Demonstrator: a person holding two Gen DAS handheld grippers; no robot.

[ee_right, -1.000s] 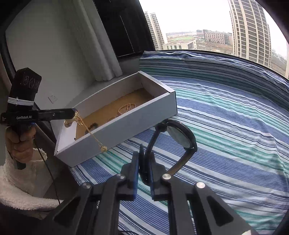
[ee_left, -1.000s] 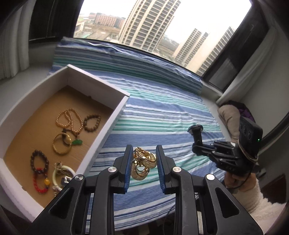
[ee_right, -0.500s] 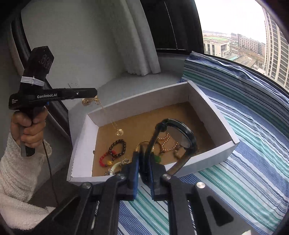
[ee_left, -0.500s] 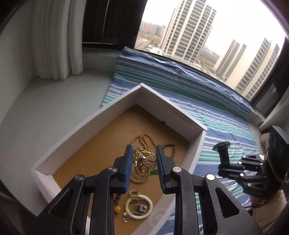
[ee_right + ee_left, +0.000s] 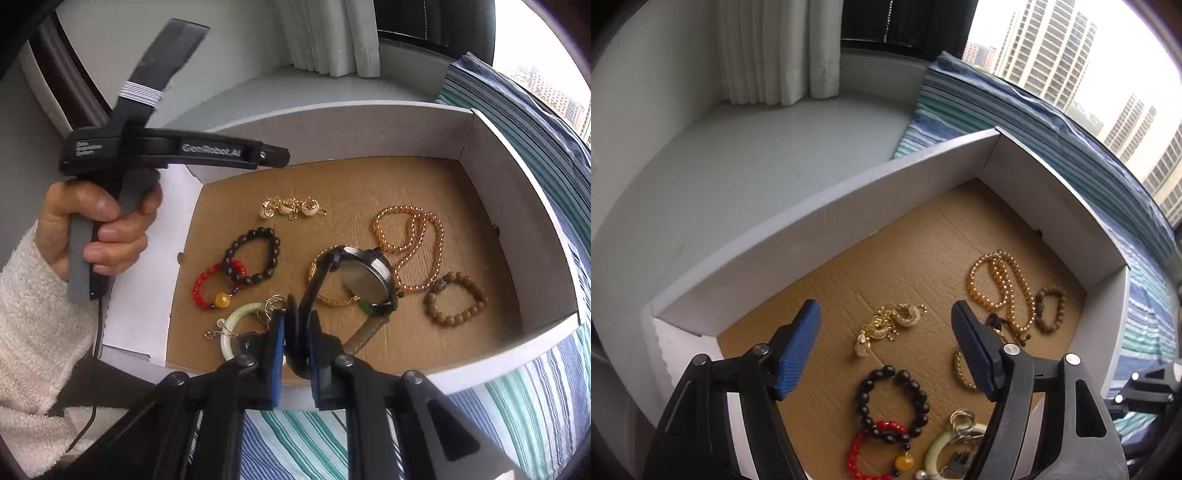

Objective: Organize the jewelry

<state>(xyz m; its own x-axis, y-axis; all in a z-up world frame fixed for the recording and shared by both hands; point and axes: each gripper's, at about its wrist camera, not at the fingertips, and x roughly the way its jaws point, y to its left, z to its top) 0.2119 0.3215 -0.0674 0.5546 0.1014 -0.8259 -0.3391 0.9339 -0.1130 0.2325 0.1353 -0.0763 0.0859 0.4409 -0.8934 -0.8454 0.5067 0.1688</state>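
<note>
A white cardboard box (image 5: 849,206) with a brown floor holds the jewelry. My left gripper (image 5: 884,308) hovers over it, its jaws opening with nothing between them. Just below them a gold chain cluster (image 5: 886,326) lies loose on the floor, also in the right wrist view (image 5: 293,208). My right gripper (image 5: 297,314) hangs over the box's near wall (image 5: 480,373). Its jaws are opening, with the strap of a black wristwatch (image 5: 364,275) still pinched between the pads. The watch dangles above a gold bangle (image 5: 325,299).
Inside the box lie a black bead bracelet (image 5: 255,254), a red bead bracelet (image 5: 210,284), an amber bead necklace (image 5: 410,247), a brown wooden bracelet (image 5: 454,299) and a pale bangle (image 5: 236,325). Striped cloth (image 5: 517,406) lies under the box. A hand (image 5: 99,225) grips the left tool.
Both grippers moved from over the striped cloth to over the box. The left jaws spread and the gold chain cluster dropped onto the box floor. The watch stayed in the right gripper.
</note>
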